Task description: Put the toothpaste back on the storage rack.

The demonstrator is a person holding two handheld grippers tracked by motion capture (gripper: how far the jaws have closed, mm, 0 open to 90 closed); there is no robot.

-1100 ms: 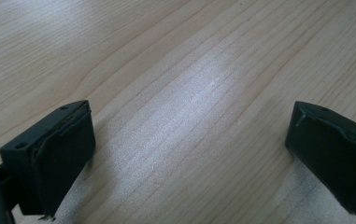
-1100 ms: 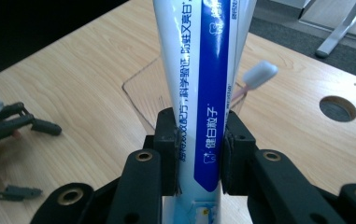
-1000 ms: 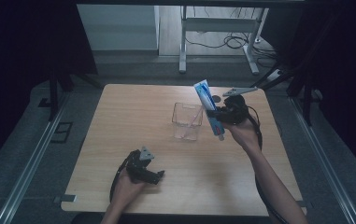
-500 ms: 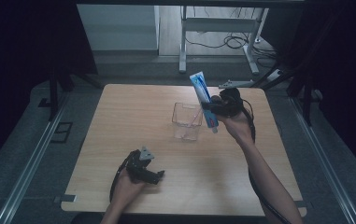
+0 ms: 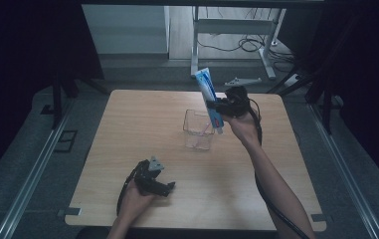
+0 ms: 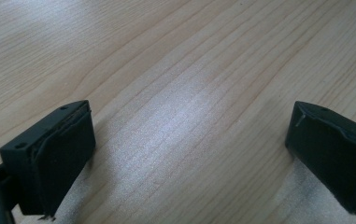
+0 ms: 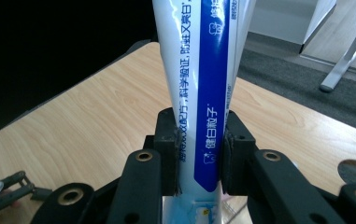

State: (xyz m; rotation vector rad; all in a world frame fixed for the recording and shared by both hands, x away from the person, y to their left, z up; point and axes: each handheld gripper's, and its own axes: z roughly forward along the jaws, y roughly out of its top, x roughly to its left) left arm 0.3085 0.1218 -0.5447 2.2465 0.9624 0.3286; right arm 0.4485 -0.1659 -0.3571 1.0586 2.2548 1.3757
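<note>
My right gripper (image 5: 216, 110) is shut on a blue and white toothpaste tube (image 5: 208, 95) and holds it steeply tilted above the right rim of a clear plastic cup (image 5: 198, 130) in the middle of the wooden table (image 5: 127, 129). In the right gripper view the tube (image 7: 202, 93) rises between the two black pads (image 7: 170, 154), which press on both its sides. My left gripper (image 5: 163, 187) rests low on the table near its front edge, open. In the left gripper view its jaws stand wide apart over bare wood (image 6: 185, 93).
The cup stands upright and looks hollow, with nothing seen inside. Beyond the table's far edge are a white desk frame (image 5: 236, 35) and cables on the floor. A metal rail (image 5: 33, 169) runs along the left side.
My right gripper has carried the tube left and slightly up, from beside the cup's right side to over its right rim. The left gripper has kept still.
</note>
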